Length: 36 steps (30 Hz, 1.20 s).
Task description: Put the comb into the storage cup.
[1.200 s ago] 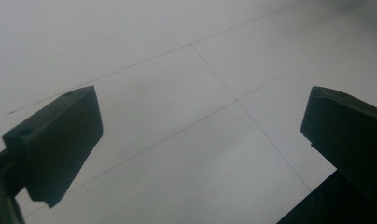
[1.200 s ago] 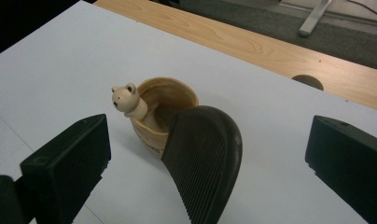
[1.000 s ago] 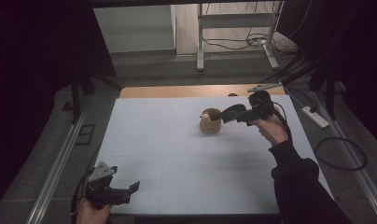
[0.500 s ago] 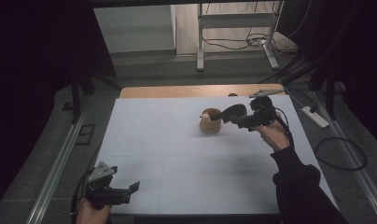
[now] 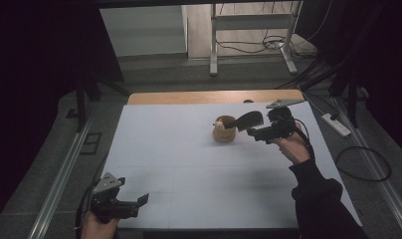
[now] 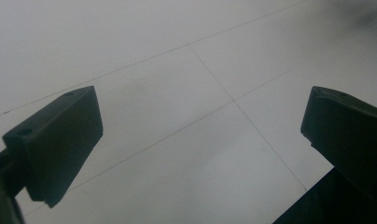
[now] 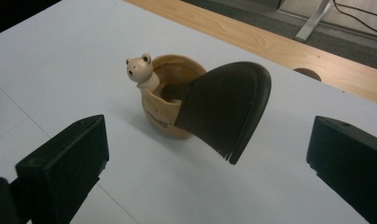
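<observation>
Resting a dark comb (image 7: 226,108) in the wooden cup (image 7: 170,100), handle down.

Cup with bear figure (image 7: 141,70) sits at 1 o'clock on the white table (image 5: 189,164). Right gripper (image 5: 256,130) at its 3 o'clock, jaws apart, empty, apparently released. Left gripper (image 5: 134,204) idles at 7 o'clock, jaws apart.

We cannot see the comb's (image 7: 224,109) handle end, hidden inside the cup (image 7: 170,100) at its nine o'clock.

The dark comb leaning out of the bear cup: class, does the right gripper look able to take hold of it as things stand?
Probably yes. The right gripper is open beside the bear cup, and the comb juts towards it with nothing between.
</observation>
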{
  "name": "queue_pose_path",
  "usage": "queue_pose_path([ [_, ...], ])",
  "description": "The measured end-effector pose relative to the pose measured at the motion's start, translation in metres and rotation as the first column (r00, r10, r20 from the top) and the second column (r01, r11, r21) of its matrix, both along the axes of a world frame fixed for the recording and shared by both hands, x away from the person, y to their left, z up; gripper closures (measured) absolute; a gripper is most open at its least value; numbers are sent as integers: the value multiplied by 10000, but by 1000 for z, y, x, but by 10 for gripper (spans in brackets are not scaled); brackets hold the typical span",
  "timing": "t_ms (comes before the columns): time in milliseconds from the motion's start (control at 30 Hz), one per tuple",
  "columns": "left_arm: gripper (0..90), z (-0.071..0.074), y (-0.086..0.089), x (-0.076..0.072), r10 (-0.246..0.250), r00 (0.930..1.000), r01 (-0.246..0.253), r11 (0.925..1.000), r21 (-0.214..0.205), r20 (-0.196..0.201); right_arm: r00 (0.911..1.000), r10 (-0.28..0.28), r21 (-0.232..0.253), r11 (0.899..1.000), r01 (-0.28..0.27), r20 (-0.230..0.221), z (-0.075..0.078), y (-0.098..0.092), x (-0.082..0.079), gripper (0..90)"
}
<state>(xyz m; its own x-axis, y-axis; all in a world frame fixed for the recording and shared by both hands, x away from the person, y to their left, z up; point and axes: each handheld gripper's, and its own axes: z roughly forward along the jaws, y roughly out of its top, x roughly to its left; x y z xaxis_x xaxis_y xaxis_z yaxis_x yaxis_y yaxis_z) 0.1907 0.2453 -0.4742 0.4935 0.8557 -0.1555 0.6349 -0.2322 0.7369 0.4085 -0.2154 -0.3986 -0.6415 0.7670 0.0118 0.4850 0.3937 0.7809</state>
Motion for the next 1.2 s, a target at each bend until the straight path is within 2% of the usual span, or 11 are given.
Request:
queue_pose_path([
  [700,0,-1,4,0,-289,9996,290,9984,-481,16,9999,122,-110,9999,-124,-112,-11,-3,-15,0],
  [1200,0,-1,5,0,-402,9992,403,9974,-590,20,9994,227,-213,9995,-232,-272,-14,-3,-24,0],
])
